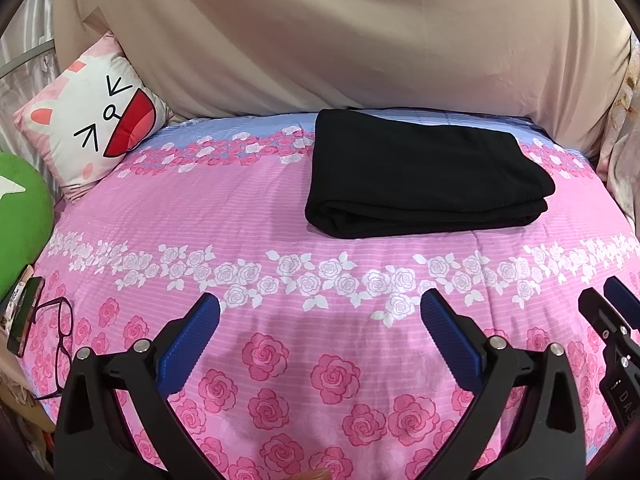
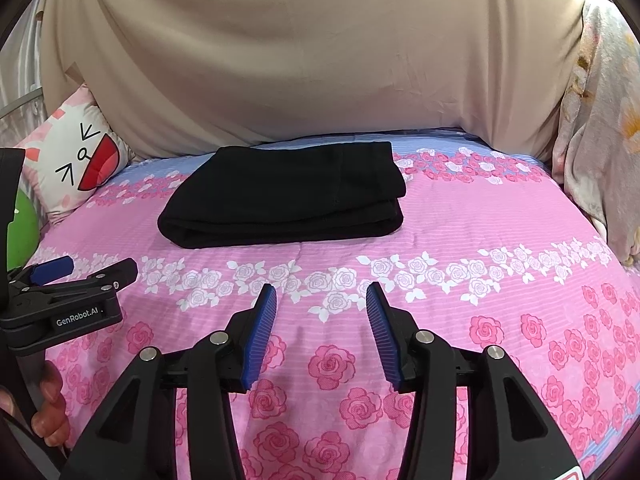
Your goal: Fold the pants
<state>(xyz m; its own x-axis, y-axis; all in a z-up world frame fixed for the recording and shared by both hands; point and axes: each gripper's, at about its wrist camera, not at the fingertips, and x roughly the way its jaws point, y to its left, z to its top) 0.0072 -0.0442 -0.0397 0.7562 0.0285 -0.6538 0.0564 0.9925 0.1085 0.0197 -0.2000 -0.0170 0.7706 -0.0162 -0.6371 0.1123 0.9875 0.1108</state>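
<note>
The black pants [image 1: 424, 176] lie folded into a thick rectangle on the pink rose-print bed cover [image 1: 240, 220], towards the far side; they also show in the right wrist view [image 2: 284, 196]. My left gripper [image 1: 320, 308] is open wide and empty, held above the cover well short of the pants. My right gripper [image 2: 320, 300] is open and empty, also short of the pants. The right gripper shows at the right edge of the left wrist view [image 1: 616, 312], and the left gripper at the left edge of the right wrist view [image 2: 80, 276].
A cat-face cushion [image 1: 96, 116] and a green plush [image 1: 20, 216] sit at the far left. Glasses [image 1: 60, 344] and a phone [image 1: 24, 316] lie at the left edge of the bed. A beige drape [image 1: 340, 40] hangs behind, floral fabric [image 2: 600, 120] at right.
</note>
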